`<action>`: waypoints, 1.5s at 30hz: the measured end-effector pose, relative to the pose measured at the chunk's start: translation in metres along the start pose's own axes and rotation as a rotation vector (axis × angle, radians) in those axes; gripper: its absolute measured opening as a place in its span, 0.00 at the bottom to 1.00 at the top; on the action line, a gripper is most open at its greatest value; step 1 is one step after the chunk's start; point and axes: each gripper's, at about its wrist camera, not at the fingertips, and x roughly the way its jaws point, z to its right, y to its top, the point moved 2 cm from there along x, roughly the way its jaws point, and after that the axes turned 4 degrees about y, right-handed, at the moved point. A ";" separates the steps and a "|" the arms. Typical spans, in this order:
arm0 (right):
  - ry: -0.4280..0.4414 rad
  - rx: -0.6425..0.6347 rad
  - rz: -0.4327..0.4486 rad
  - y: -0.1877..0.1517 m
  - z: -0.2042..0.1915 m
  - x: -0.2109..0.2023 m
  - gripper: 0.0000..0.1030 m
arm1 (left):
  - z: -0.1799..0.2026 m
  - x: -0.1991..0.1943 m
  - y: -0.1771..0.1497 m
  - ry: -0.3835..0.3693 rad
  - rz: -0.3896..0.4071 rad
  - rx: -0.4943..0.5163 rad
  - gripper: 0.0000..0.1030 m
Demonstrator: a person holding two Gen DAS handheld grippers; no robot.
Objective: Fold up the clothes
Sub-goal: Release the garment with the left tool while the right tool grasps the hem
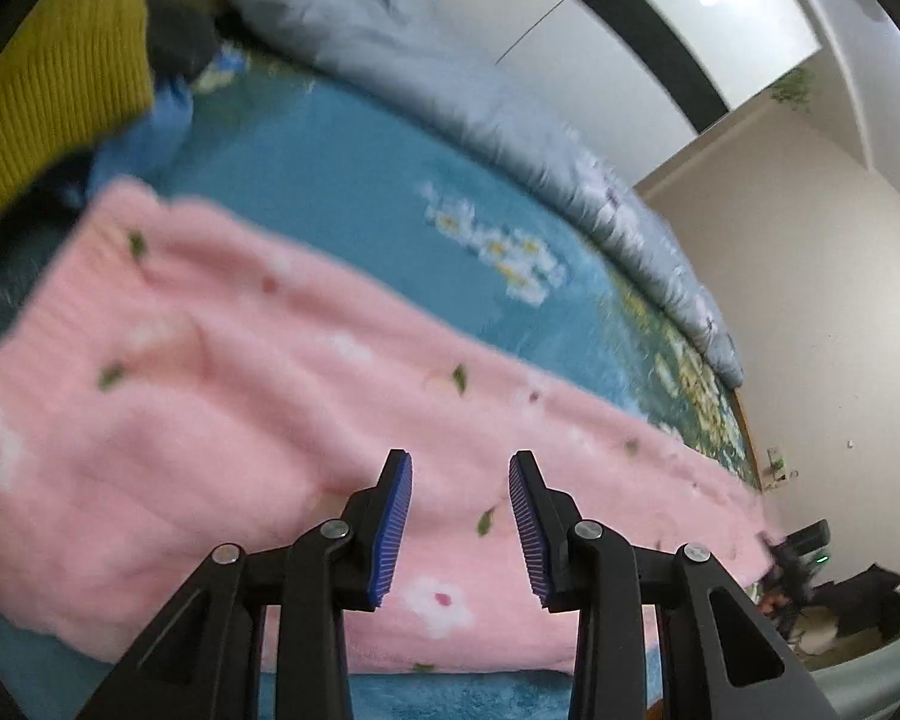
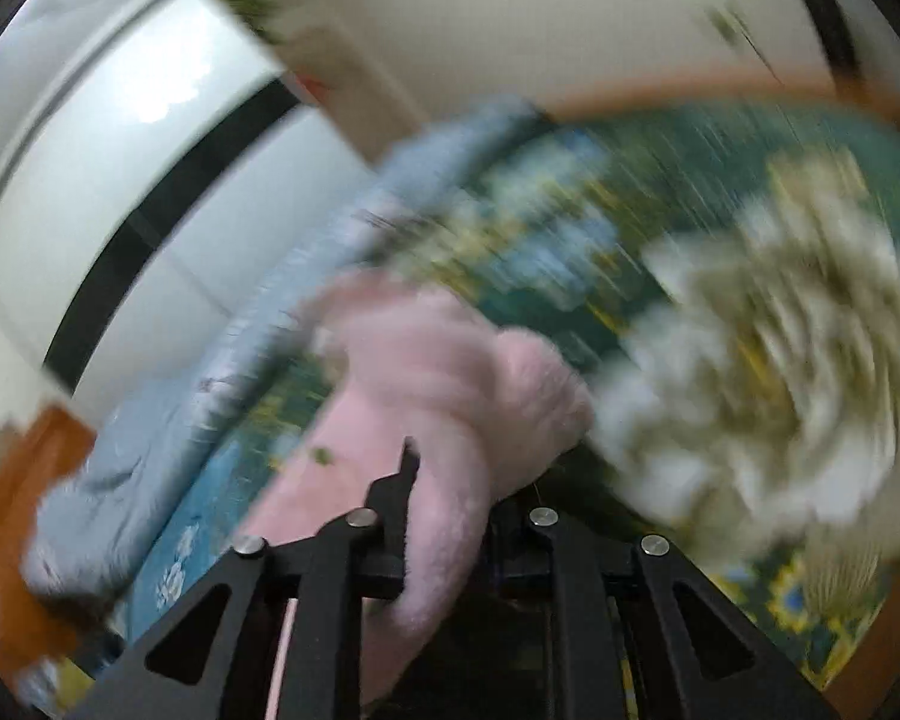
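A fuzzy pink garment (image 1: 222, 396) with white flowers and green leaves lies spread across a blue floral blanket (image 1: 360, 180) on a bed. My left gripper (image 1: 461, 522) hovers open just above the garment's near part, with nothing between its blue pads (image 1: 393, 531). In the blurred right wrist view my right gripper (image 2: 450, 480) is shut on a bunched end of the pink garment (image 2: 444, 372), which wraps over the jaws and hides the right finger.
A mustard knitted item (image 1: 54, 84) and dark clothes lie at the far left. A rolled pale-blue quilt (image 1: 450, 78) runs along the bed's far edge by the wall. The blanket's green and white flower pattern (image 2: 750, 312) fills the right wrist view.
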 end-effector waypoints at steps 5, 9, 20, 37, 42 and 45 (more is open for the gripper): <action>0.044 0.187 -0.006 -0.018 0.053 0.010 0.27 | -0.006 0.003 -0.001 0.037 -0.010 -0.009 0.36; 0.104 0.237 0.000 -0.009 0.055 0.010 0.30 | -0.008 0.001 -0.001 0.045 -0.009 -0.012 0.36; -0.089 0.050 0.046 0.013 0.036 -0.025 0.40 | -0.002 0.009 -0.004 0.067 -0.027 0.012 0.36; -0.089 -0.219 -0.221 0.040 -0.018 0.048 0.29 | 0.006 0.037 -0.006 0.094 -0.060 0.014 0.46; -0.084 -0.409 -0.195 0.036 -0.057 0.033 0.07 | 0.005 0.041 -0.006 0.100 -0.061 0.015 0.46; -0.080 -0.468 -0.124 0.051 -0.080 0.018 0.06 | 0.003 0.041 -0.005 0.091 -0.051 0.008 0.46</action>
